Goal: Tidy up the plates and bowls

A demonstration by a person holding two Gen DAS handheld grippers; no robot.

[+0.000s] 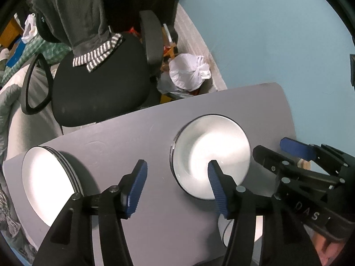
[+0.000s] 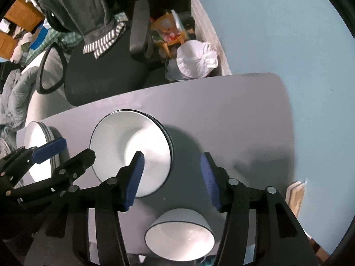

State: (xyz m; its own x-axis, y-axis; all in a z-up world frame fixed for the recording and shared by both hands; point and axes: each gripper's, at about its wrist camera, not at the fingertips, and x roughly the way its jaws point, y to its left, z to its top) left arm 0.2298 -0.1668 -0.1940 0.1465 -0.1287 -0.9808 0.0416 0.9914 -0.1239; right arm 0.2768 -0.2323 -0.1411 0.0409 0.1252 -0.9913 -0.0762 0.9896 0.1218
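Above the grey desk (image 2: pixel 221 110) both claws hang empty: left gripper (image 1: pixel 177 177) and right gripper (image 2: pixel 172 173) gape partway open over the stacked bowls (image 2: pixel 131 148) mid-desk; plate stack (image 1: pixel 44 177) at the left edge, single bowl (image 2: pixel 179 241) at the near edge

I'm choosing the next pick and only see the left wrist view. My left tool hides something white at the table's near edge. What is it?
Observer: A bowl, white with a dark rim, standing upright and alone on the table.
Operator: Anything inside it?
Observer: No, it looks empty.
Operator: I see only one pad of the right tool. Is it holding anything?
Observer: No. The right tool is open, with nothing between its pads.
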